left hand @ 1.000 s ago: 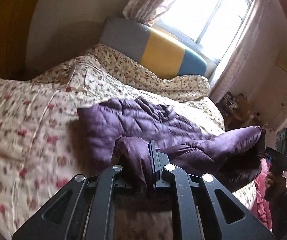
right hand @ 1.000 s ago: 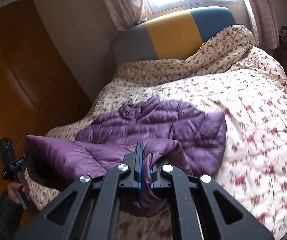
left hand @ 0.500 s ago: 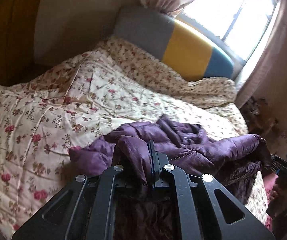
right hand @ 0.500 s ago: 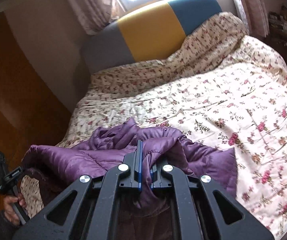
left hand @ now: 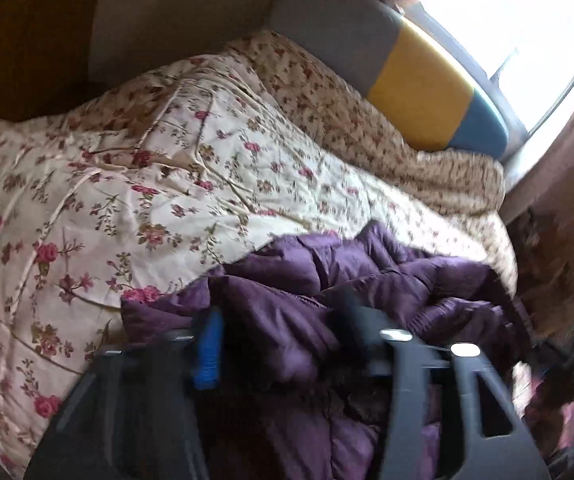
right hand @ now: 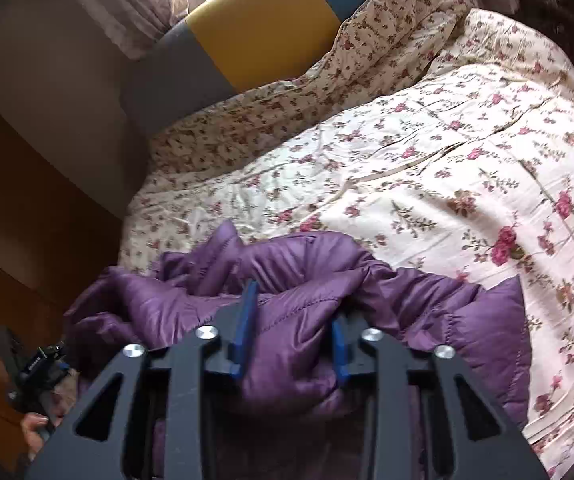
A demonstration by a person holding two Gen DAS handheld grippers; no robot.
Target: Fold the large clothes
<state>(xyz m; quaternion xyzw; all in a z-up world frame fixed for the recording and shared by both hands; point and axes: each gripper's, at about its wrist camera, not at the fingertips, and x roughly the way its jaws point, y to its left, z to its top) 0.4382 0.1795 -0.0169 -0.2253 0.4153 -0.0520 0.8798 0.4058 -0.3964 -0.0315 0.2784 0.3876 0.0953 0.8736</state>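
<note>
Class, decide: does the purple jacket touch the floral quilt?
Touching. In the right wrist view, the purple jacket lies directly on the floral quilt.

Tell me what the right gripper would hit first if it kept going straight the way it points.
The purple jacket: a bunched fold already sits between the right gripper's jaws, which have just been opening. Beyond it lies the floral quilt, though depth is uncertain.

Both cameras rode low over the foot edge of the bed (left hand: 135, 184), close above the purple jacket (left hand: 287, 320), each looking along its own claw, tilted down toward the headboard (right hand: 263, 28). The left view faced toward the window-side corner, the right toward the wardrobe-side edge. Both shared the jacket, the floral quilt (right hand: 427, 168) and the headboard.
</note>
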